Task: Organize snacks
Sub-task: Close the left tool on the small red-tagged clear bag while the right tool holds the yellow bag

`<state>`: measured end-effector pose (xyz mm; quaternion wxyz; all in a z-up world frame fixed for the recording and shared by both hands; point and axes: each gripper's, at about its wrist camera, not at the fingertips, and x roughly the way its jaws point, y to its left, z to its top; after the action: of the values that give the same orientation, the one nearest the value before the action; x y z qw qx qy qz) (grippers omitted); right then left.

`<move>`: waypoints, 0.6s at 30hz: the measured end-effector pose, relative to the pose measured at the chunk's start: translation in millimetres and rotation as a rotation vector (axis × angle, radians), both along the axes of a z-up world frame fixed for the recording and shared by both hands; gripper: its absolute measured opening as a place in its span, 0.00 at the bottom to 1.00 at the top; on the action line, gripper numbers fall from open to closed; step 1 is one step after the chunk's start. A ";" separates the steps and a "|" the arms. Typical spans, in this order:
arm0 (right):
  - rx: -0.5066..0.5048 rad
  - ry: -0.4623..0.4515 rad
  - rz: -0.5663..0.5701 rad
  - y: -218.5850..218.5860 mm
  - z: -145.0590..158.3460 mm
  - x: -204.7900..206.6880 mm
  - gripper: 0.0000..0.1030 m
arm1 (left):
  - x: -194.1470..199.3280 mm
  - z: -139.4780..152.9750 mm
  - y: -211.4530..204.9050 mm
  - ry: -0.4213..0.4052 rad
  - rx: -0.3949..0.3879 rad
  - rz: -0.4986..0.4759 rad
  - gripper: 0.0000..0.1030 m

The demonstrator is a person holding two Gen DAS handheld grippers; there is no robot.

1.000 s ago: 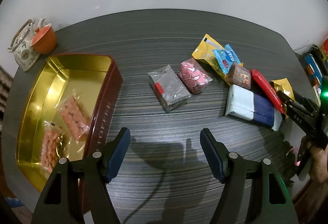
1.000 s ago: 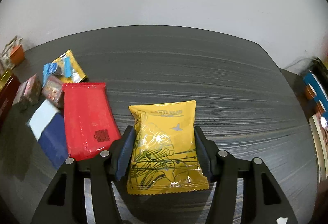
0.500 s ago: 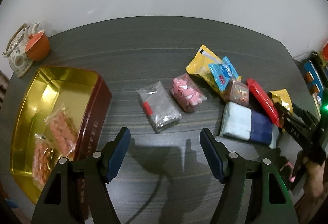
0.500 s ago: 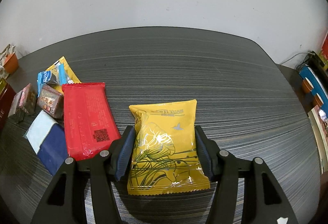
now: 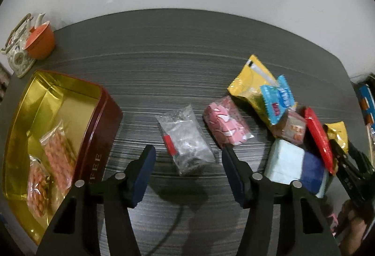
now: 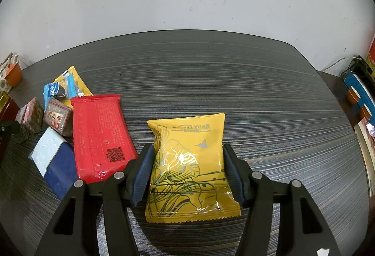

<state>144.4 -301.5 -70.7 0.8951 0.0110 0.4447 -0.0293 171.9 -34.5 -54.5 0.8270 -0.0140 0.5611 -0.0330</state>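
Observation:
My left gripper (image 5: 188, 162) hangs low over the dark table, its jaws closing. A clear packet with a red tag (image 5: 185, 139) lies just past its tips, and the pads do not touch it. To the left stands the open maroon tin (image 5: 98, 150), gold inside, with two orange snack packets (image 5: 58, 157) in it. A pink packet (image 5: 225, 124) lies to the right of the clear one. My right gripper (image 6: 188, 169) is shut on a yellow packet with a line drawing (image 6: 187, 157), with a pad on each side. Beside it lie a red packet (image 6: 100, 131) and a white-and-blue box (image 6: 56, 162).
More snacks sit in a heap: a yellow bag (image 5: 250, 85), a blue wrapper (image 5: 277, 99) and a brown cube (image 5: 294, 129). A teapot (image 5: 18, 57) and an orange cup (image 5: 41, 42) stand at the far left corner. Boxes and cups (image 6: 361, 89) lie beyond the table's right edge.
My left gripper has moved right and down toward the clear packet, and its jaws have narrowed. The right gripper has stayed put around the yellow packet.

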 end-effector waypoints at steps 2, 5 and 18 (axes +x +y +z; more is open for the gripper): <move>-0.001 0.000 0.000 -0.1 -0.8 -0.2 0.55 | 3.5 -3.7 2.2 0.014 -0.023 0.013 0.50; -0.001 0.000 -0.001 -0.6 -1.0 -0.3 0.55 | 6.9 -6.6 3.8 0.026 -0.043 0.023 0.45; 0.000 0.000 -0.001 -0.3 -0.8 -0.6 0.55 | 10.2 -7.3 -5.8 0.012 0.014 -0.013 0.41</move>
<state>143.8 -301.8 -71.5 0.8951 0.0109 0.4448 -0.0296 182.2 -40.2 -61.7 0.8234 -0.0048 0.5663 -0.0346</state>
